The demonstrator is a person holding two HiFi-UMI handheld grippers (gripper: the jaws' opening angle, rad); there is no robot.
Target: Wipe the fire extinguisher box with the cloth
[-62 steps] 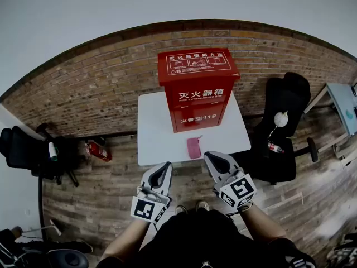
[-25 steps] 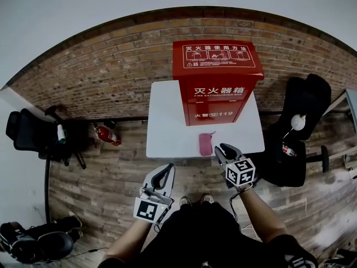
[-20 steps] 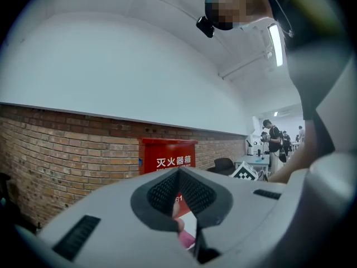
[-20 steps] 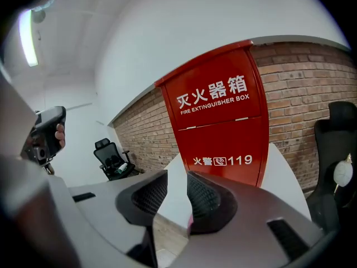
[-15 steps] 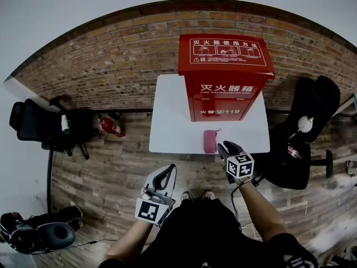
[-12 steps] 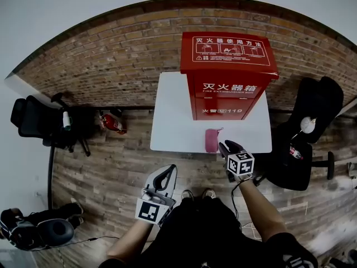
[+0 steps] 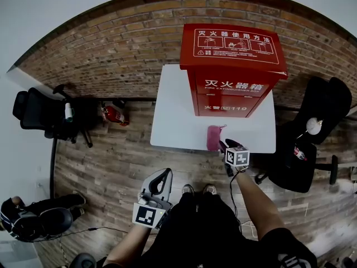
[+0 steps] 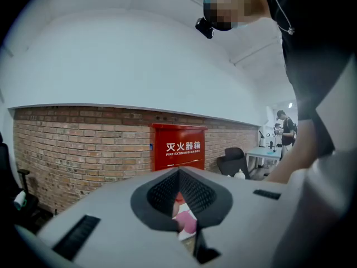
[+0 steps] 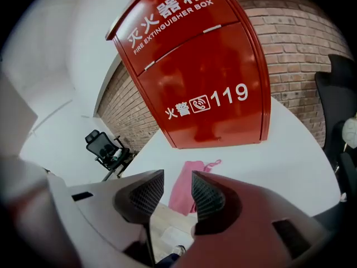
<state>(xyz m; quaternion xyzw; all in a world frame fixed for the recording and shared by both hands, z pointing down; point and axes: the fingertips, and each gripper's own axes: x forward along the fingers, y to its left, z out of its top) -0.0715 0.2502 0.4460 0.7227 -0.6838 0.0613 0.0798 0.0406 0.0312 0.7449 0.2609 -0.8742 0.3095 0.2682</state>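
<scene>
The red fire extinguisher box (image 7: pixel 234 71) stands upright at the back of a white table (image 7: pixel 178 121). A pink cloth (image 7: pixel 213 137) lies flat in front of it, near the table's front edge. My right gripper (image 7: pixel 223 146) hovers at that edge just right of the cloth, open, with nothing between its fingers. In the right gripper view the cloth (image 9: pixel 187 184) shows through the gap of the right gripper (image 9: pixel 177 177), below the box (image 9: pixel 206 82). My left gripper (image 7: pixel 159 178) hangs low over the floor, short of the table, shut and empty; its own view shows the box (image 8: pixel 178 148) far ahead.
A brick wall (image 7: pixel 111 54) runs behind the table. A black office chair (image 7: pixel 36 113) and a red extinguisher (image 7: pixel 114 115) on the floor are at the left. Another black chair (image 7: pixel 312 144) stands close to the table's right side. Wooden floor lies between me and the table.
My right gripper has moved forward and up to the table's front edge beside the cloth. The table and box have come closer. The left gripper has stayed low.
</scene>
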